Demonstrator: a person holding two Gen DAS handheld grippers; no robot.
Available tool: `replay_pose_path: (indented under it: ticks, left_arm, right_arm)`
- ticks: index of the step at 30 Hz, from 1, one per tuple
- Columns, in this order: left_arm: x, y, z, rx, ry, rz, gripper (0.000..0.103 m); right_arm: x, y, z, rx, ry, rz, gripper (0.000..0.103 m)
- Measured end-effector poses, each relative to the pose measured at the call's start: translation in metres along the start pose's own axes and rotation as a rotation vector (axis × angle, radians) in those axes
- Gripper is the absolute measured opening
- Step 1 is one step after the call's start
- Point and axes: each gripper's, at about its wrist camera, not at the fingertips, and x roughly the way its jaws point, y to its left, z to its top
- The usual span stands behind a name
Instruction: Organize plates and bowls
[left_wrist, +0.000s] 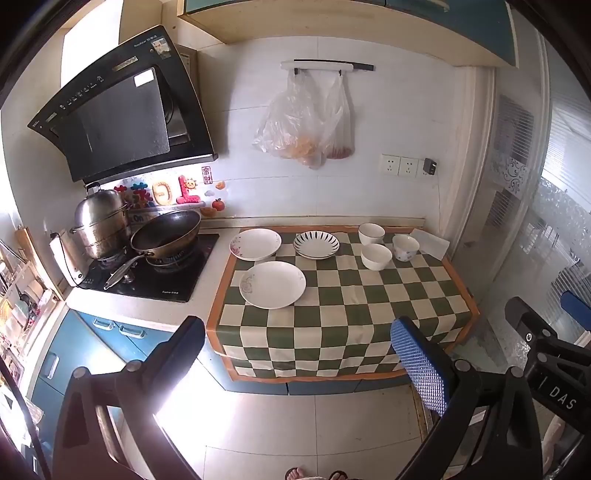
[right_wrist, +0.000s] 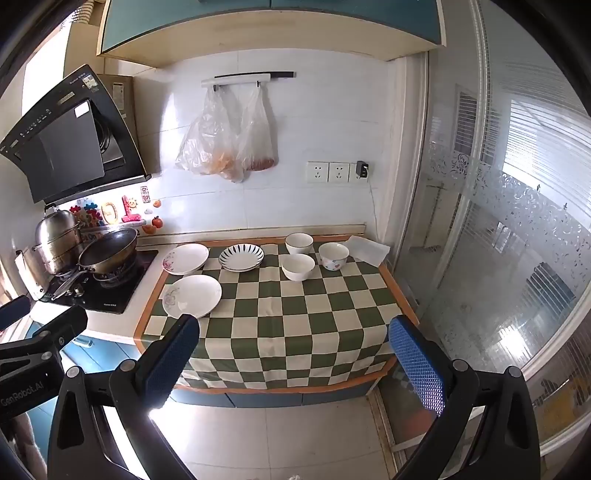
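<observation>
On a green-and-cream checked cloth lie three plates: a big white floral plate nearest, another floral plate behind it, and a striped plate stacked on a plain one. Right of them stand three bowls: a dark-rimmed one, a plain white one and a flowered one. My left gripper and right gripper hang open in front of the counter, well short of the dishes, nothing between their fingers.
A gas hob with a wok and a steel steamer pot sits left of the cloth. Plastic bags hang on the wall above. A folded white paper lies at the cloth's far right corner. A glass door bounds the right.
</observation>
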Motion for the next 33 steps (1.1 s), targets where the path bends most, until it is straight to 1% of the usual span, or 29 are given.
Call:
replay_pose_path:
  ticks: [9, 13, 19, 23, 33]
  left_arm:
    - [0.000, -0.001, 0.000, 0.004, -0.001, -0.002, 0.103]
    - [0.002, 0.000, 0.007, 0.010, 0.007, -0.003, 0.103]
    - [-0.002, -0.005, 0.008, 0.010, -0.012, -0.002, 0.103]
    - [-0.002, -0.003, 0.007, 0.009, -0.009, -0.004, 0.103]
    - [-0.002, -0.005, 0.007, 0.009, -0.006, -0.004, 0.103]
  right_arm:
    - [0.000, 0.000, -0.001, 0.007, 0.002, 0.004, 0.103]
    - [-0.001, -0.001, 0.002, 0.014, 0.004, 0.010, 0.103]
    - [-0.002, -0.007, 0.005, 0.015, -0.004, 0.008, 0.103]
    - [-0.005, -0.009, 0.006, 0.019, -0.003, 0.011, 0.103]
    - [-0.001, 0.000, 0.008, 0.014, 0.001, 0.007, 0.103]
